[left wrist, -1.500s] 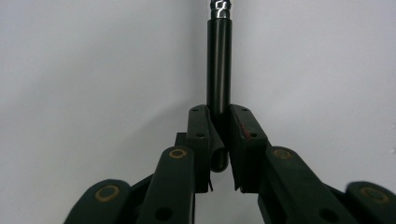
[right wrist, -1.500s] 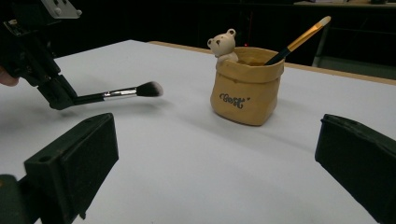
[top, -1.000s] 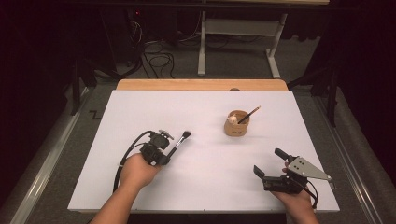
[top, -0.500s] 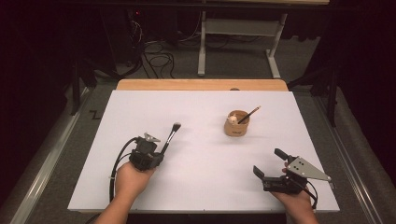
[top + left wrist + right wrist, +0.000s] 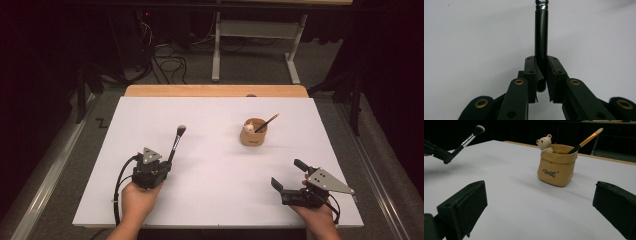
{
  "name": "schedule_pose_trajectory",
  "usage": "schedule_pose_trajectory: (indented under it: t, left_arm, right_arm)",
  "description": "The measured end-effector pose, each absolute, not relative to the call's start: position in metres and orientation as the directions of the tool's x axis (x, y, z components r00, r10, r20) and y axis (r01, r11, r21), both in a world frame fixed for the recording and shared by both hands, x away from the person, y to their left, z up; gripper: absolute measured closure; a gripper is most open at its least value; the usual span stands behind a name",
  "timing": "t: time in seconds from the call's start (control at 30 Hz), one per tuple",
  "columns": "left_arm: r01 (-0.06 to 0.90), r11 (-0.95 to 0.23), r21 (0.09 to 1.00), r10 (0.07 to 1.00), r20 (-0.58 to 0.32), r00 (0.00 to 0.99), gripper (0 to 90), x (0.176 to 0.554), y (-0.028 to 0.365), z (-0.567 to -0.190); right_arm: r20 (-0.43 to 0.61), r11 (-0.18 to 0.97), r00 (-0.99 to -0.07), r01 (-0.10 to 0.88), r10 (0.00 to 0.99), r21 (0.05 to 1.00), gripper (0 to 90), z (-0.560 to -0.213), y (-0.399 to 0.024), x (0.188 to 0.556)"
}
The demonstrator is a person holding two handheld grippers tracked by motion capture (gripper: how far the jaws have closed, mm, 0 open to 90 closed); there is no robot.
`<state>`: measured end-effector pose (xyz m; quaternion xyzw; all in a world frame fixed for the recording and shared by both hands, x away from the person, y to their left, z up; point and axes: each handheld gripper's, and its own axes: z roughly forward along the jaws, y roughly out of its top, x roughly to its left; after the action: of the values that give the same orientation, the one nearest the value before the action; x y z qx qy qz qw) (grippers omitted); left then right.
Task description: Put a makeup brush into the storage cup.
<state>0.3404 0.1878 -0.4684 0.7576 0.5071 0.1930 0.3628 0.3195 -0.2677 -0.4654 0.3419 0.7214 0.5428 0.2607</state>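
Makeup brush (image 5: 175, 141) clamped by the lower end of its black handle in the left gripper (image 5: 159, 169), bristle head up and tilted toward the desk's far edge, over the left half of the white desk (image 5: 210, 200) and clear of its surface. Seen along the left gripper's own jaws: closed tight on the handle (image 5: 541, 37), with its butt end poking out just behind the pads, so not much handle inside the grip. Right gripper (image 5: 292, 182) low by the near right corner, jaws spread wide with nothing between them. Bag-shaped tan holder (image 5: 254, 132) with a small bear figure (image 5: 544, 143) at its rim, right of centre toward the far edge, well apart from both grippers, already carrying a gold-handled brush (image 5: 586, 140) that leans to one side. Likely next: carrying the makeup brush across and dropping it handle-first into the holder. Risks as judged from here: a grip so near the butt end letting the brush pivot or slip during the swing; a low approach knocking the light holder over or shoving it along the smooth desk; the handle catching on the bear or the leaning brush instead of entering the opening; release too early, sending the brush rolling toward a desk edge.
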Motion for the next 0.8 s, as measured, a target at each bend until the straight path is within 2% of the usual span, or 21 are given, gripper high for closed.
schedule_pose_trajectory:
  t: [0.8]
  left_arm:
    - [0.484,-0.139,0.864,0.878,-0.119,0.464,79.5,0.329,0.194,-0.481]
  right_arm:
    - [-0.004,0.177,-0.624,0.215,0.781,0.96,0.3,-0.468,-0.266,0.321]
